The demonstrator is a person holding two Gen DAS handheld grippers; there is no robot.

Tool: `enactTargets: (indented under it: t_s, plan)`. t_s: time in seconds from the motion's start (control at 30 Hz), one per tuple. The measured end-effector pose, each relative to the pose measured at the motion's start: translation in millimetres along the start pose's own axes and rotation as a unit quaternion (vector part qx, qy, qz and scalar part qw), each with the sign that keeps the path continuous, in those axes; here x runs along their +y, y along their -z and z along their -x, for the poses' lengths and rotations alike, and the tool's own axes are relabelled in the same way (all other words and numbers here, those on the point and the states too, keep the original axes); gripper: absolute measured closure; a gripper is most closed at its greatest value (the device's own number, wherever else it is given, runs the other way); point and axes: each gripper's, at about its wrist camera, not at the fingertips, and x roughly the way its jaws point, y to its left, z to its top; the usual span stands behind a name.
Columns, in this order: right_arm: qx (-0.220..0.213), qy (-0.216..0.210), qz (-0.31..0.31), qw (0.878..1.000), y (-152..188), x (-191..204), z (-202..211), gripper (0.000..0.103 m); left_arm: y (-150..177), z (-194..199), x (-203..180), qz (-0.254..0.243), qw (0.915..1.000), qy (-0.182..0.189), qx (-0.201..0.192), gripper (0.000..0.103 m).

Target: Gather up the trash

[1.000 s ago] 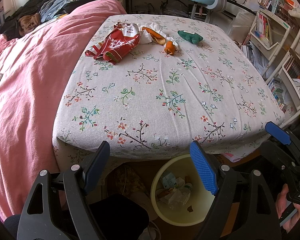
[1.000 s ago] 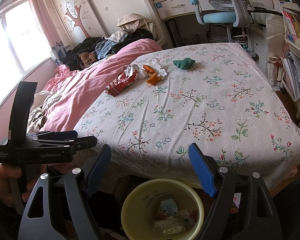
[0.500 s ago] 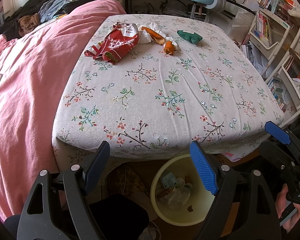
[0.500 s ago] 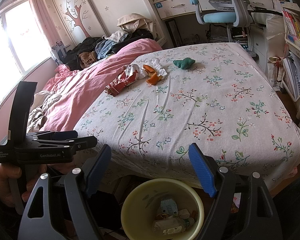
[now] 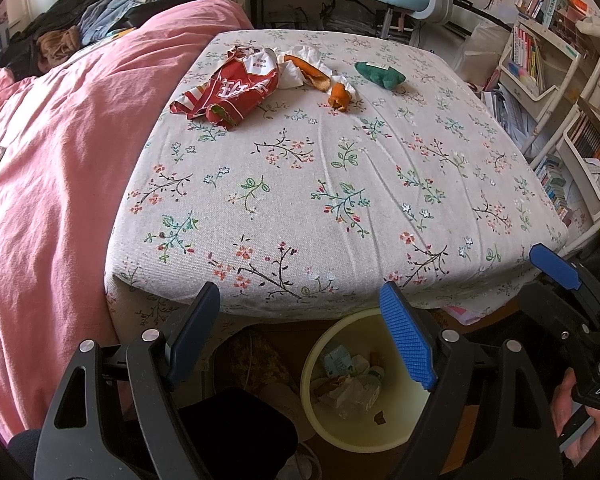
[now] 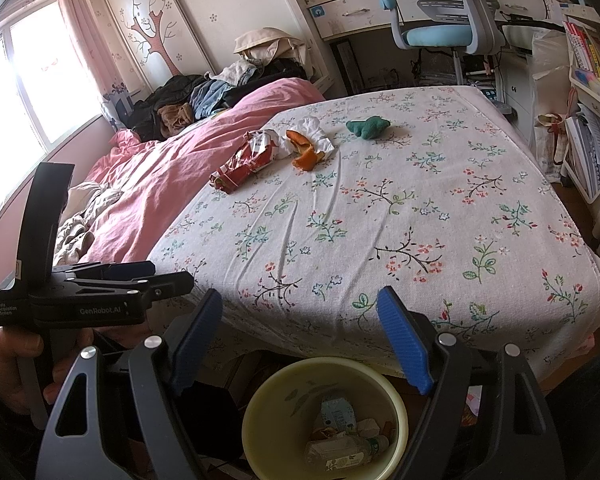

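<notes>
Bed with floral-print cream cover [image 5: 340, 200] — carries all loose trash at its far end.
Pink quilt [image 5: 60, 160] — heaped along the bed's left side.
Pale yellow round plastic bin [image 5: 364, 436] — on the floor below the bed's near edge, wrappers and a bottle inside.
Left gripper [image 5: 300, 332] — blue-padded fingers spread apart, empty, above the bin.
Right gripper [image 6: 300, 332] — fingers likewise spread, empty.
Crumpled red snack bag [image 5: 230, 92] — beside white tissue [image 5: 294, 76].
Green crumpled wrapper [image 5: 380, 74] — apart, to the right.
Orange peel pieces [image 5: 338, 96] — on and beside the tissue.
</notes>
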Motion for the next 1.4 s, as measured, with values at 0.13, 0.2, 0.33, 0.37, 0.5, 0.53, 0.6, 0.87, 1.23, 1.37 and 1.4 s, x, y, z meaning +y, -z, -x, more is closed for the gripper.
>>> enactTargets:
  t_s: [0.13,0.2,0.33,0.37,0.5,0.53,0.6,0.87,1.23,1.37,1.4]
  plan:
    - [0.000,0.000,0.000,1.000,-0.7,0.3,-0.1,0.026,0.0,0.1,-0.1,0.000,1.0000,0.000,0.000,0.024]
    - [0.000,0.000,0.001,1.000,-0.2,0.2,0.1,0.026,0.0,0.2,0.0,0.000,1.0000,0.000,0.000,0.024]
    - [0.000,0.000,0.000,1.000,-0.8,0.4,-0.1,0.026,0.1,0.2,-0.1,0.000,1.0000,0.000,0.000,0.024]
    - [0.000,0.000,0.000,1.000,-0.5,0.3,-0.1,0.026,0.0,0.2,0.0,0.001,1.0000,0.000,0.000,0.024]
    - [0.000,0.000,0.000,1.000,-0.8,0.4,-0.1,0.026,0.1,0.3,0.1,0.001,1.0000,0.000,0.000,0.024]
    - [0.000,0.000,0.000,1.000,0.0,0.1,-0.3,0.026,0.1,0.3,0.2,0.001,1.0000,-0.001,-0.001,0.024]
    - [0.000,0.000,0.000,1.000,-0.7,0.4,-0.1,0.026,0.1,0.2,0.0,0.001,1.0000,-0.001,-0.001,0.024]
    - [0.001,0.000,0.000,1.000,-0.9,0.7,-0.3,0.026,-1.6,1.5,-1.8,0.004,1.0000,-0.001,-0.002,0.024]
    - [0.001,0.000,0.000,1.000,0.2,0.9,-0.4,0.026,-1.7,1.5,-0.1,0.005,1.0000,-0.001,-0.003,0.024]
    - [0.001,0.000,0.000,1.000,0.1,1.0,-0.3,0.026,-1.7,1.5,-0.2,0.005,1.0000,-0.001,-0.003,0.024]
    - [0.001,0.001,0.000,1.000,-0.2,1.1,-0.4,0.026,-1.6,1.5,-0.1,0.005,1.0000,-0.001,-0.003,0.024]
